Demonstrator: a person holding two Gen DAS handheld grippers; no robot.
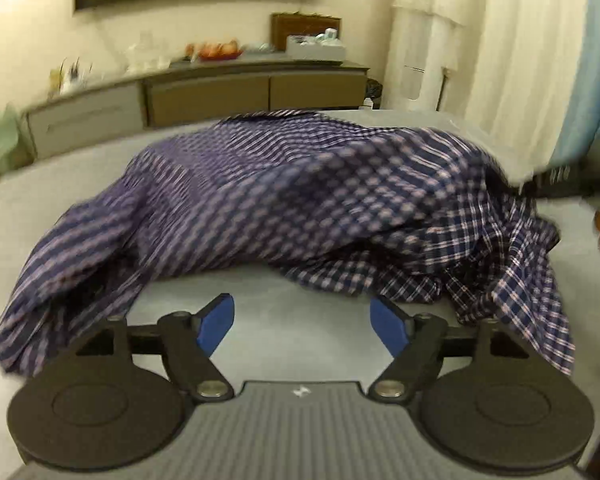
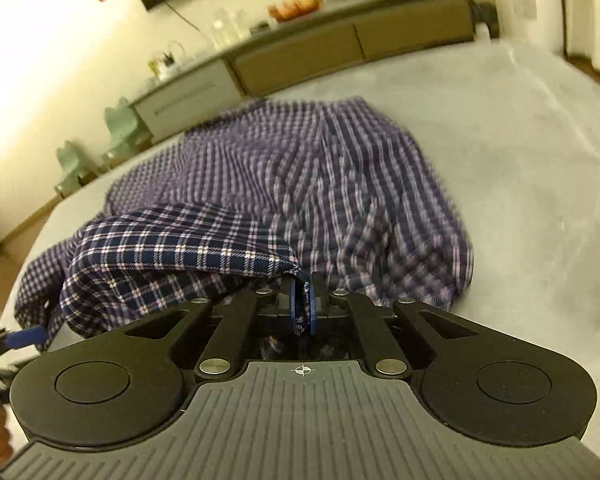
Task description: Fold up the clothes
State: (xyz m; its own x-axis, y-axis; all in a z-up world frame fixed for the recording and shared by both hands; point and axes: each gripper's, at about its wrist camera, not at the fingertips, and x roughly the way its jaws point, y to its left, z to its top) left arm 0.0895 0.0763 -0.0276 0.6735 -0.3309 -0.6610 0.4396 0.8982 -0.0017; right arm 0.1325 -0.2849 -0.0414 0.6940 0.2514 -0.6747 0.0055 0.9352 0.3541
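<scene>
Slipping is the main risk here, as I judge it: the right gripper (image 2: 305, 300) pinches only a thin edge of the checked shirt (image 2: 300, 184), and a pull on the bunched bulk could draw that edge out from between the fingers (image 2: 295, 300). A second risk is that the left gripper (image 1: 302, 326), arriving at the cloth with nothing yet in it, closes on a stacked fold rather than a single layer; the shirt is heaped and doubled over on itself, so a grab at the wrong layer would drag the pile instead of spreading it. The blur across both views suggests quick motion, which would make a clean catch harder.

In the right wrist view the blue fingers are pressed nearly together at the lower centre of the frame, with a hem or corner of the shirt clamped between them and the fabric rising away to the left. In the left wrist view the two blue fingers (image 1: 216, 326) stand wide apart at the lower centre, bare grey surface showing between them; they touch nothing, and the shirt's near edge lies just beyond them.

The shirt lies crumpled across the middle of a pale grey bed (image 2: 500, 140), with a low sideboard (image 1: 256, 92) along the wall behind it
</scene>
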